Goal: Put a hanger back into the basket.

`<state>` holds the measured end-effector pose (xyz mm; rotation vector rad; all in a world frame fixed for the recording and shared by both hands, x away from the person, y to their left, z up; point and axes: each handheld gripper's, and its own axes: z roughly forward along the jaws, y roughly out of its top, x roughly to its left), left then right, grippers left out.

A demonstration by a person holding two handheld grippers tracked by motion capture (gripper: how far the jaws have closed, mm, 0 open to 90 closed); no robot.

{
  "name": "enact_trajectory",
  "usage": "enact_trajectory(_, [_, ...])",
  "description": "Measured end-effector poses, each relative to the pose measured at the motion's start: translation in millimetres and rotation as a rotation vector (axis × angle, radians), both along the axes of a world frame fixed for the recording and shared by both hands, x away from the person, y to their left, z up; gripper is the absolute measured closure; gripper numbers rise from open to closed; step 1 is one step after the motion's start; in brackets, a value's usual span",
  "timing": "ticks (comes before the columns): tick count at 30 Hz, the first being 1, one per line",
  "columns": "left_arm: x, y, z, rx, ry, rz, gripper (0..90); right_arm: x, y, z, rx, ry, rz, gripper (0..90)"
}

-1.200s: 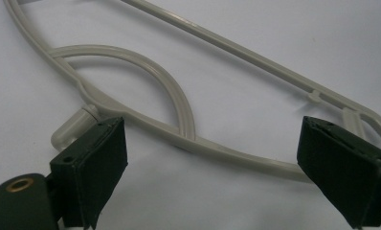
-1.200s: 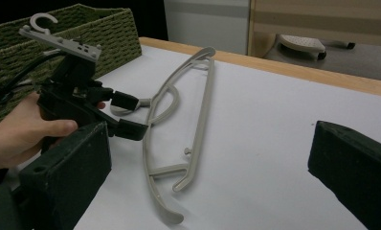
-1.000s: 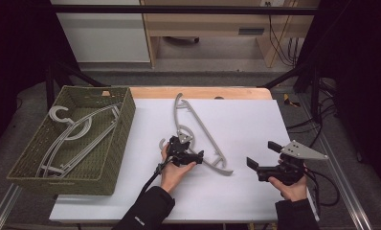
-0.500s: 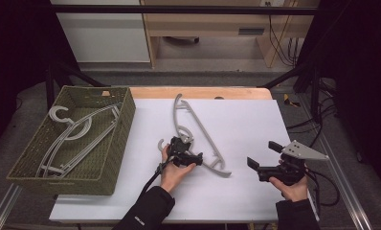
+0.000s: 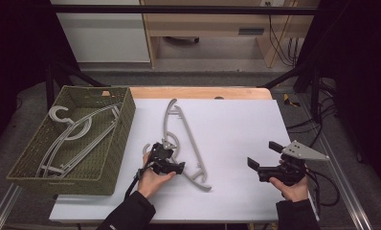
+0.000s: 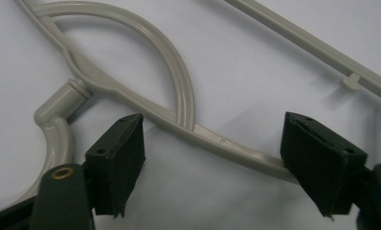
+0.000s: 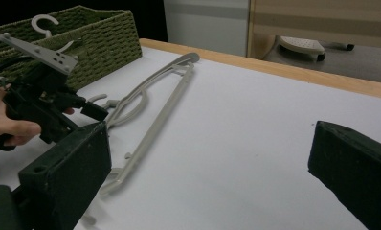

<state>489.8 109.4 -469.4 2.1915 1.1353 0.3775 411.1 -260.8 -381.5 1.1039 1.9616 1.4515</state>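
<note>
High view: nearest the person, the left gripper (image 5: pixel 165 160) sits over the neck of a grey hanger (image 5: pixel 183 143) lying flat on the table (image 5: pixel 236 124). In the left gripper view its fingers (image 6: pixel 117 163) stand wide apart, straddling the hanger's shoulder bar without closing on it (one finger tip touches or nearly touches the bar). The right gripper (image 5: pixel 265 158) is well apart at the right, its fingers (image 7: pixel 69 177) spread wide with nothing between them. The hanger's long axis runs from near the person away towards the table's far edge, its hook pointing left toward the woven basket (image 5: pixel 114 143). The basket holds more hangers (image 5: pixel 71 132). Beyond the white table are a grey floor and pale cabinets (image 5: pixel 102 33).
</note>
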Motion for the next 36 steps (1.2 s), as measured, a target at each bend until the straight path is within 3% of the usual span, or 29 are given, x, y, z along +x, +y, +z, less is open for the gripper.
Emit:
enact_trajectory(5, [-8.8,19.6,4.3,0.006,0.042,-0.023,32.5,-0.2,-0.2,0.0,0.000,0.000,-0.001,1.2])
enact_trajectory(10, [-16.5,32.7,7.8,0.028,0.045,-0.037,42.0,-0.1,0.5,-0.3,-0.003,0.002,0.000,1.2])
enact_trajectory(14, [-20.0,43.7,9.2,-0.001,0.057,-0.032,49.5,-0.4,0.1,-0.3,-0.006,0.002,-0.001,1.2])
enact_trajectory(16, [-22.1,50.3,10.2,0.006,0.067,-0.044,50.5,-0.6,0.1,-0.2,-0.005,0.001,-0.002,1.2])
enact_trajectory(19, [-24.8,56.8,9.2,-0.024,0.071,-0.015,51.4,-0.4,0.1,-0.4,-0.007,0.003,-0.001,1.2])
enact_trajectory(21, [-26.5,55.5,6.9,-0.028,0.063,0.016,50.6,0.1,0.6,-0.9,-0.012,0.003,0.002,1.2])
enact_trajectory(24, [-29.1,49.4,1.4,-0.020,0.050,0.047,38.6,0.1,2.5,-1.4,-0.010,0.006,-0.001,1.2])
enact_trajectory(26, [-30.5,46.4,1.4,0.003,0.043,0.053,36.9,0.1,2.3,-1.2,-0.010,0.005,-0.001,1.3])
enact_trajectory(31, [-31.5,40.4,1.3,0.028,0.022,0.055,43.2,-0.2,2.7,-0.6,-0.008,0.004,-0.002,1.2])
enact_trajectory(33, [-30.4,38.5,1.8,0.018,0.015,0.047,46.8,-0.4,3.1,0.0,-0.009,0.001,0.001,1.2])
enact_trajectory(36, [-25.1,36.6,6.8,0.045,-0.002,0.027,59.2,-0.7,2.6,0.4,-0.010,0.002,0.000,1.2])
